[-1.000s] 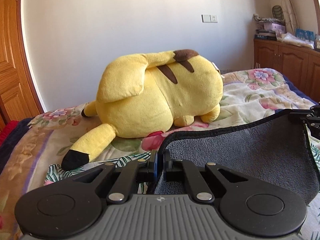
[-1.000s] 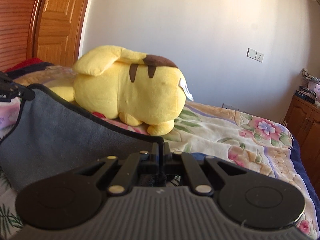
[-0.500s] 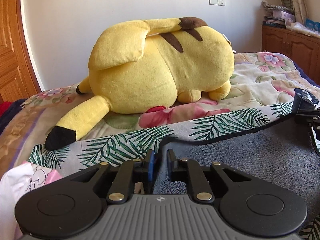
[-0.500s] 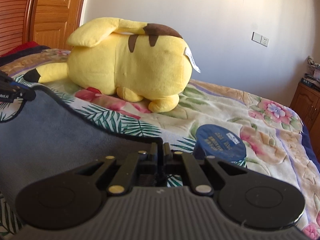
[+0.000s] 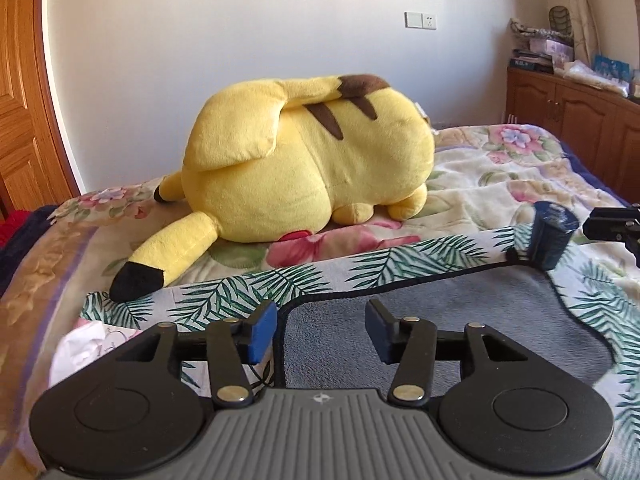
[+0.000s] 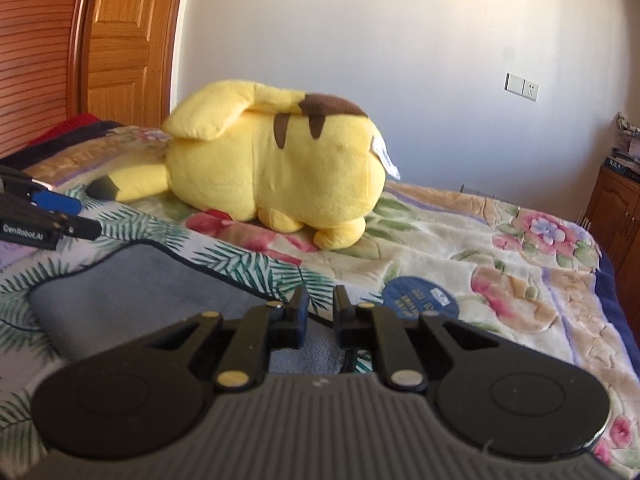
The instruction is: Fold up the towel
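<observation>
towel (image 5: 440,320) grey, flat on bed (image 5: 500,176), corner between the parted jaws | left gripper (image 5: 322,330) wide open, empty | right gripper (image 6: 320,312) jaws slightly apart, towel edge below them, released | plush (image 5: 304,164) beyond both jaws

towel (image 5: 460,320) near edge hidden, disc (image 6: 420,297) print blurred

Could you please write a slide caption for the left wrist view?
Left tool open above the grey towel lying on the palm-print cloth, yellow plush behind.
</observation>
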